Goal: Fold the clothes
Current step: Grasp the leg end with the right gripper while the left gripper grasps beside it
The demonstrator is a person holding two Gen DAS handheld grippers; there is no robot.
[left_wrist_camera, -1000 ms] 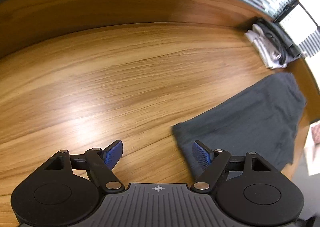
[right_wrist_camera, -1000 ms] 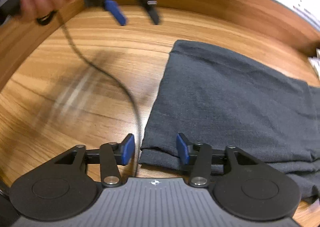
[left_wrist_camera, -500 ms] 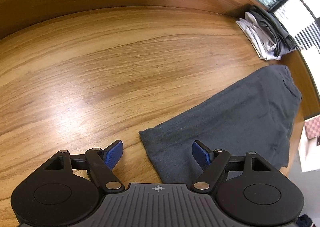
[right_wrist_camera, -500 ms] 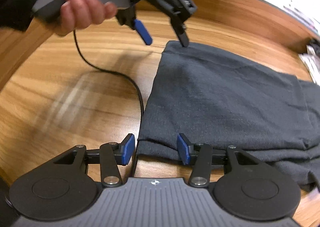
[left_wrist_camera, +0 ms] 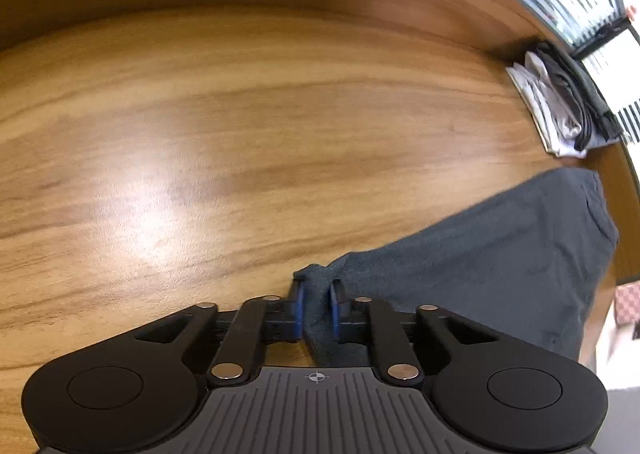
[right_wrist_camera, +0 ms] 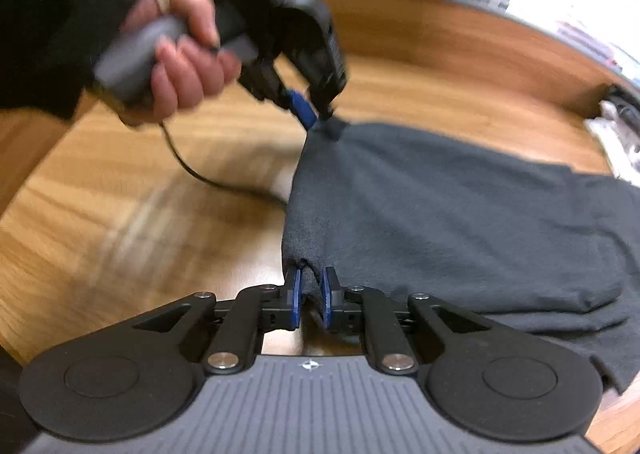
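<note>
We have the dark grey garment [right_wrist_camera: 460,214] lying spread on the wooden desk [left_wrist_camera: 240,134], and we are taking it by the two corners of its near edge. The left gripper [left_wrist_camera: 318,304] is closing its fingers on one corner, and a bunch of grey cloth stands pinched between the blue pads [left_wrist_camera: 298,306]. The right gripper [right_wrist_camera: 310,300] is closing on the other corner in the same way, with a fold of fabric pressed between its pads. In the right wrist view we also see our left hand [right_wrist_camera: 180,66] around the handle of the other tool, its cable trailing across the desk.

We judge the cloth to be soft, light and limp, perhaps a knit. It will sag and drape between the two grips and will not hold a crease by itself. It looks matte, so it should not slip from the pads, though a shallow pinch at the very tip could pull free. Corners and hems are the right places to hold, since the doubled edge gives more to bite on.

A stack of folded clothes [left_wrist_camera: 560,110] sits at the far corner of the desk. We can read no brand, label or writing anywhere.
</note>
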